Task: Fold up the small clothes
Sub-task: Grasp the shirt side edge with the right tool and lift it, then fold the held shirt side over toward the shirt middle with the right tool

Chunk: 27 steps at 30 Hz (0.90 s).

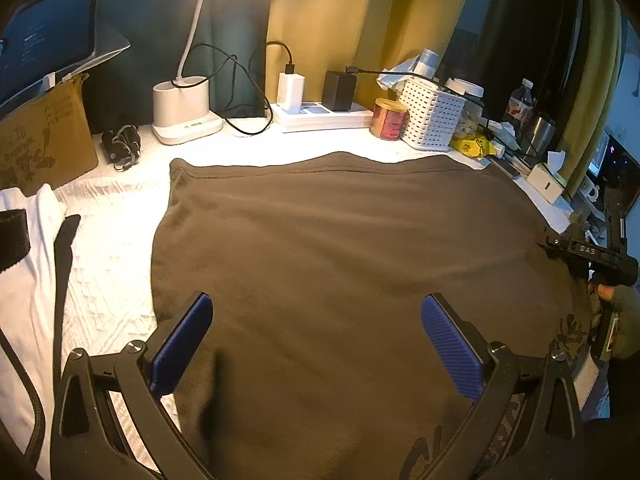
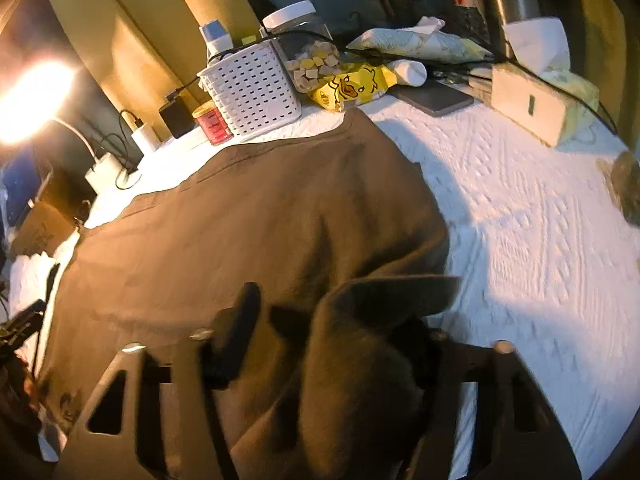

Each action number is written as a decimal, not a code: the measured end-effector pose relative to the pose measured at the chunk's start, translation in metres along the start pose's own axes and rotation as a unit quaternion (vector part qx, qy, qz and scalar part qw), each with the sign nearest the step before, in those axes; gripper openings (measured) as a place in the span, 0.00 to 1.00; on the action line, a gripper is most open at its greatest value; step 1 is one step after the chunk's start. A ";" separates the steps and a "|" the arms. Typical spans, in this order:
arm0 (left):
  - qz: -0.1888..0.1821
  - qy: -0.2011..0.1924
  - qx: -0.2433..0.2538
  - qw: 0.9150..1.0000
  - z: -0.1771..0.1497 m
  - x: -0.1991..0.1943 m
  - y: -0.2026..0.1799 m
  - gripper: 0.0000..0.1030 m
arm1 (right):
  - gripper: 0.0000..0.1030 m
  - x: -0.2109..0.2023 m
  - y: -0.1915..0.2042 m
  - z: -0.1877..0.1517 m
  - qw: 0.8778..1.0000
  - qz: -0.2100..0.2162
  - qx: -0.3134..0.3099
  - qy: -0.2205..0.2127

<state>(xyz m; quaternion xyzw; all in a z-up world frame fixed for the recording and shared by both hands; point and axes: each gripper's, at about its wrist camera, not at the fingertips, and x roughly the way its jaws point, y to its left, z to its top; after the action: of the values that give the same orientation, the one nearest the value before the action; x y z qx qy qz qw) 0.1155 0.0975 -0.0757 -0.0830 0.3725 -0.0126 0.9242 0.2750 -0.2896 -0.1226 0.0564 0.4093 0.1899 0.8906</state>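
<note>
Jaws, left gripper: spread wide, blue ribbed pads apart above the near part of the brown garment; nothing between them.

Jaws, right gripper: a bunched fold of the brown garment rises between the fingers and hides the right one; whether they clamp it cannot be told.

Garment, position: spread flat on the white textured cover, hem edge toward the far clutter, printed lettering at the near edge. Long axis not clear through the fisheye lens.

Left wrist view only: white lamp base, power strip with chargers, cardboard box, screen, white-and-black cloth lying left of the garment, right gripper's body and gloved hand at the garment's right edge.

Right wrist view only: lifted corner of the garment, yellow duck-print packet, clear jar, tissue box.

Both views: white slotted basket, red tin.
</note>
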 end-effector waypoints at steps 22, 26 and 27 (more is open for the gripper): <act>-0.014 -0.025 -0.022 0.999 -0.003 -0.014 0.031 0.99 | 0.17 -0.019 0.066 0.023 0.997 0.056 -0.058 -0.017; -0.015 -0.029 -0.031 0.999 -0.007 -0.020 0.041 0.99 | 0.17 -0.018 0.087 0.027 0.995 0.062 -0.073 -0.017; -0.015 -0.031 -0.033 0.999 -0.007 -0.021 0.043 0.99 | 0.17 -0.018 0.091 0.027 0.995 0.063 -0.079 -0.016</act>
<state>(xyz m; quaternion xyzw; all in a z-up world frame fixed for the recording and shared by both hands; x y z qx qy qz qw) 0.0936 0.1411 -0.0736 -0.1191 0.3429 -0.0120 0.9317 0.2581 -0.2106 -0.0688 0.0148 0.3741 0.2763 0.8852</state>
